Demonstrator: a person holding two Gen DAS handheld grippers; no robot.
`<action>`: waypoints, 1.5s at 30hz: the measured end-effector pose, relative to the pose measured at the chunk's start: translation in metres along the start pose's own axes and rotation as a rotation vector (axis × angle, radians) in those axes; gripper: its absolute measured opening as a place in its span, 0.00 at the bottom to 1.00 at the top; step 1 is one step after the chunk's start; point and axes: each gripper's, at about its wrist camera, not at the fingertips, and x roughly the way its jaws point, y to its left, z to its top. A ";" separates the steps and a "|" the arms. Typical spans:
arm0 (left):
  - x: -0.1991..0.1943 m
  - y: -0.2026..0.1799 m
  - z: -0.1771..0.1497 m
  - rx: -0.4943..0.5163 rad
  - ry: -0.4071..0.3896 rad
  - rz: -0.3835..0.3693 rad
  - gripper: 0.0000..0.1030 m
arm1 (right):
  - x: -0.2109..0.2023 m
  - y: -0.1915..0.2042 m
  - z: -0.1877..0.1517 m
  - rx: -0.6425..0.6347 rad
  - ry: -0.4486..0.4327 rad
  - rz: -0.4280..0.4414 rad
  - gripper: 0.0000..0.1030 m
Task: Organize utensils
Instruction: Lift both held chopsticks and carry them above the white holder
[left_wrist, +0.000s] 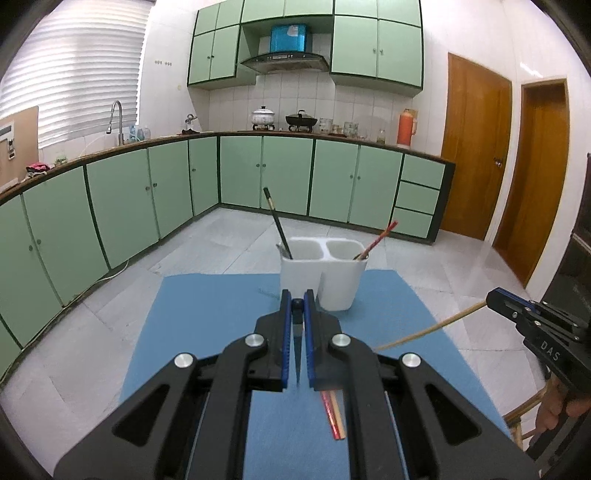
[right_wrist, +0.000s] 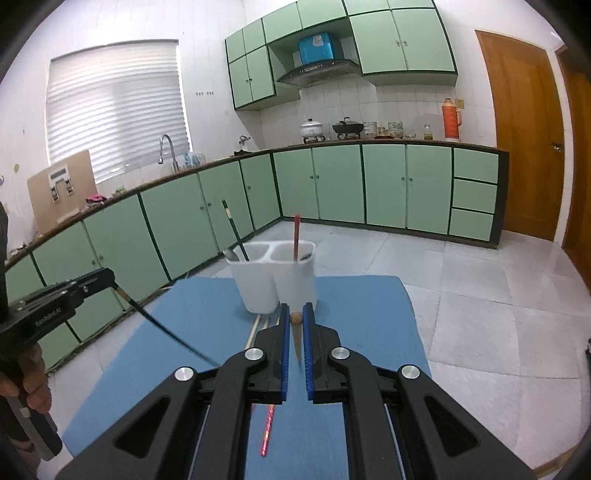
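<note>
A white two-compartment holder (left_wrist: 323, 275) stands on the blue mat (left_wrist: 207, 317). Its left cup holds a black chopstick (left_wrist: 277, 221) and a spoon, its right cup a red chopstick (left_wrist: 380, 236). My left gripper (left_wrist: 296, 295) hangs above the mat just before the holder, shut on a dark chopstick (left_wrist: 297, 332) that points back toward the camera. My right gripper (right_wrist: 295, 308) is shut on a wooden chopstick (right_wrist: 296, 336) in the same way. Each gripper also shows in the other's view: the right gripper (left_wrist: 491, 297) with its wooden stick, the left gripper (right_wrist: 109, 276) with its dark one.
A red chopstick (left_wrist: 328, 415) and a pale one (left_wrist: 338, 413) lie on the mat under my left gripper. More pale chopsticks (right_wrist: 255, 332) lie at the holder's base (right_wrist: 258, 295). Green cabinets (left_wrist: 122, 206) line the far walls and grey floor tiles surround the mat. A hand (right_wrist: 33, 384) grips the left handle.
</note>
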 end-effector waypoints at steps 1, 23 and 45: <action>0.001 0.000 0.004 -0.006 -0.002 -0.010 0.05 | 0.001 0.000 0.005 0.002 -0.001 0.009 0.06; -0.006 0.000 0.058 -0.023 -0.141 -0.064 0.06 | 0.006 0.012 0.069 -0.066 -0.085 0.071 0.06; 0.044 -0.028 0.160 -0.064 -0.359 -0.031 0.05 | 0.058 0.019 0.172 -0.036 -0.283 0.045 0.06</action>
